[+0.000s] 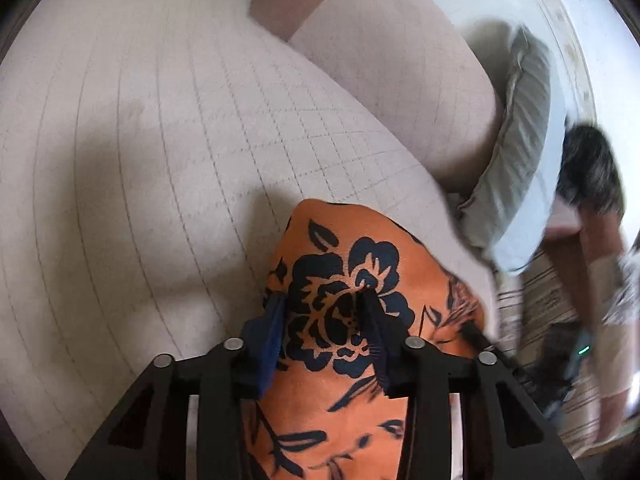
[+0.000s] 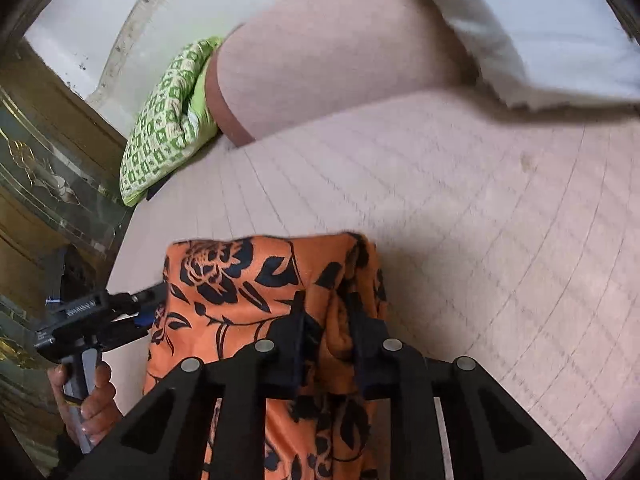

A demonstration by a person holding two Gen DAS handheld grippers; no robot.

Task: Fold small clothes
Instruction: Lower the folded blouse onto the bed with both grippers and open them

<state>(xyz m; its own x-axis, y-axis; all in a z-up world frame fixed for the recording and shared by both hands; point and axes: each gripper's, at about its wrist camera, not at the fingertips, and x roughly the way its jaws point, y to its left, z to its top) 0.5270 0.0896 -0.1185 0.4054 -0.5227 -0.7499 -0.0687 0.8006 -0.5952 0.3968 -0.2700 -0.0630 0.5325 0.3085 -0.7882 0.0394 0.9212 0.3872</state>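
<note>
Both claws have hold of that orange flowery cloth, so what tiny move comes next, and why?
Probably lower both together: the left gripper and right gripper each pinch the cloth, which hangs above the bedsheet, so it needs laying flat before folding.

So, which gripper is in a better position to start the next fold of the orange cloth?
Probably neither alone: the left gripper and the right gripper each pinch the orange floral cloth, raised above the bed.
</note>
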